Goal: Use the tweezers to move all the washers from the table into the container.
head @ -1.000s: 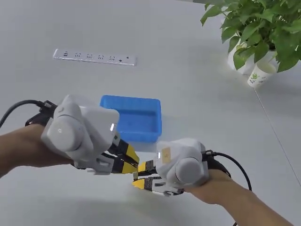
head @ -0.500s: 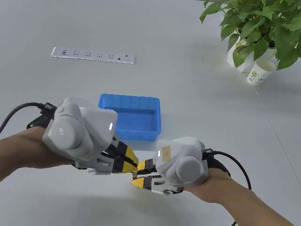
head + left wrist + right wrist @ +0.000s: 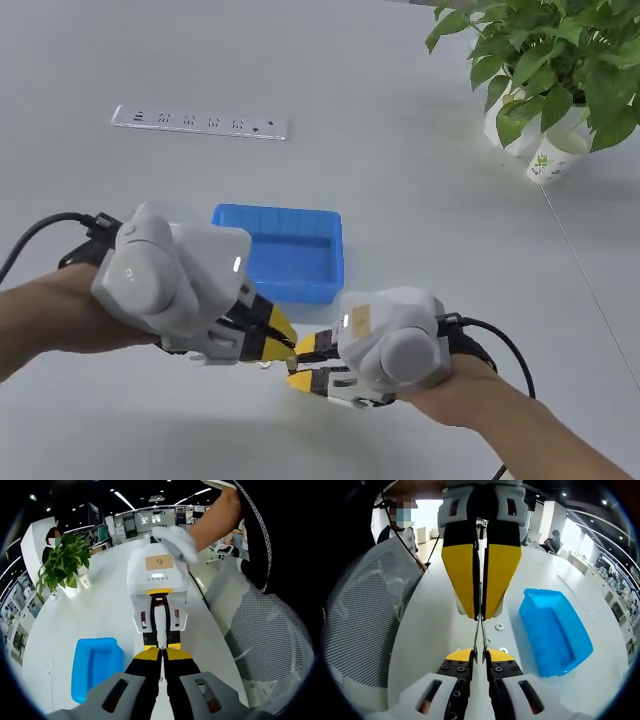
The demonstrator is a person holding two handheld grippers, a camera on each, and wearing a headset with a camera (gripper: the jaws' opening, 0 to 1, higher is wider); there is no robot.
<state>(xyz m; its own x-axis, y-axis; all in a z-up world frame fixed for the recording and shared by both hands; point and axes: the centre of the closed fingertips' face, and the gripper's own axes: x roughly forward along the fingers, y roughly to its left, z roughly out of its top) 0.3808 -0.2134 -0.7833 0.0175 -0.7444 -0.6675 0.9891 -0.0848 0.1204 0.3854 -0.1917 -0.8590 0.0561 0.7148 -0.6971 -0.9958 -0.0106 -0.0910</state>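
While your left claw [image 3: 162, 653] is clenched on the tweezers [image 3: 480, 630], your right claw [image 3: 479, 656] meets it tip to tip and pinches the same tweezers. Three washers [image 3: 499, 627] lie on the bench [image 3: 420, 200] just beside the right claw's tips. The blue container [image 3: 290, 255] sits near, beyond both claws.

Tweezers [image 3: 478, 635] mostly hidden between the fingers [image 3: 462, 575], plant [image 3: 560, 60] cut by top edge, container [image 3: 300, 250] corner behind left gripper [image 3: 283, 340]
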